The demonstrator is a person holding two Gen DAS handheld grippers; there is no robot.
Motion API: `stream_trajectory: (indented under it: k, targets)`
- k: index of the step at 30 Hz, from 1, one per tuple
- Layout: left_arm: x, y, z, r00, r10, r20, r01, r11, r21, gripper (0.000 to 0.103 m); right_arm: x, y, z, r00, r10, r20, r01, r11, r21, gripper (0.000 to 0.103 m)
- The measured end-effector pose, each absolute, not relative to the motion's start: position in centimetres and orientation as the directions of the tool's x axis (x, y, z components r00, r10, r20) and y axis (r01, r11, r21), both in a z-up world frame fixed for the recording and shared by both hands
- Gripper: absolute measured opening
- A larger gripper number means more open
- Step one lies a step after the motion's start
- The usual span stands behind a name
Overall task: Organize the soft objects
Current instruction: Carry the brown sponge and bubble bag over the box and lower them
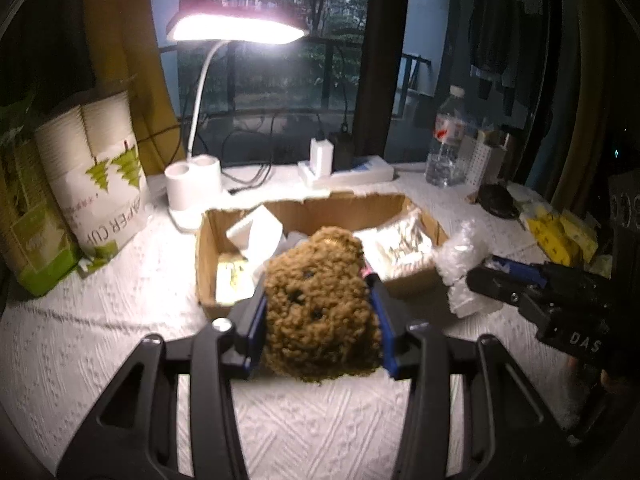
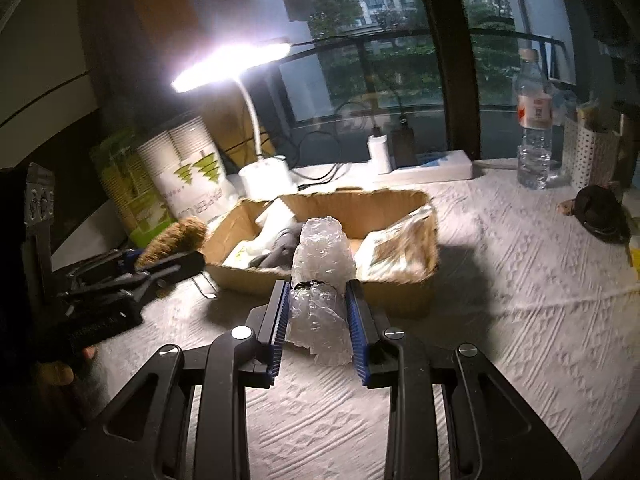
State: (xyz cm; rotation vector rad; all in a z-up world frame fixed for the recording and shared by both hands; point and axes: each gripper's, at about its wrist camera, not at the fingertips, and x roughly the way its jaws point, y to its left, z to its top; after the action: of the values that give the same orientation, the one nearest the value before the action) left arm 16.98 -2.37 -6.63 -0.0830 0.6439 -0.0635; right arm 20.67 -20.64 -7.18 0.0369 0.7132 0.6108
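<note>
My left gripper (image 1: 318,312) is shut on a brown curly plush bear (image 1: 320,304), held off the white tablecloth just in front of the open cardboard box (image 1: 208,280). My right gripper (image 2: 318,312) is shut on a roll of clear bubble wrap (image 2: 320,280), also lifted near the box's (image 2: 400,204) front wall. Each gripper shows in the other's view: the right one (image 1: 532,292) with the bubble wrap (image 1: 460,264) at the right, the left one (image 2: 160,268) with the bear (image 2: 176,240) at the left. The box holds white packets, a grey cloth and a foil pouch.
A lit desk lamp (image 1: 236,28) stands behind the box beside a bag of paper cups (image 1: 108,176). A power strip (image 1: 348,172), a water bottle (image 1: 446,140), a black round object (image 1: 496,200) and yellow packets (image 1: 560,236) line the back and right.
</note>
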Motion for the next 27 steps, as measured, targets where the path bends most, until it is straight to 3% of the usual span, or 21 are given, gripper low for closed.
stream_trajectory:
  k: [11,27]
  targets:
    - [22.0,-2.4,-6.8,0.801,-0.137,-0.582,0.072,0.988,-0.133,0.046,24.9,-22.5,-6.8,0.631,0.476,-0.613,-0.455,0.867,0.205,0.030]
    - [29.8,-2.7,-11.1,0.718,-0.196,-0.667,0.070,0.975,-0.211,0.051,28.5,-22.0,-7.3,0.628,0.472,-0.619,-0.436,0.872,0.222,0.030]
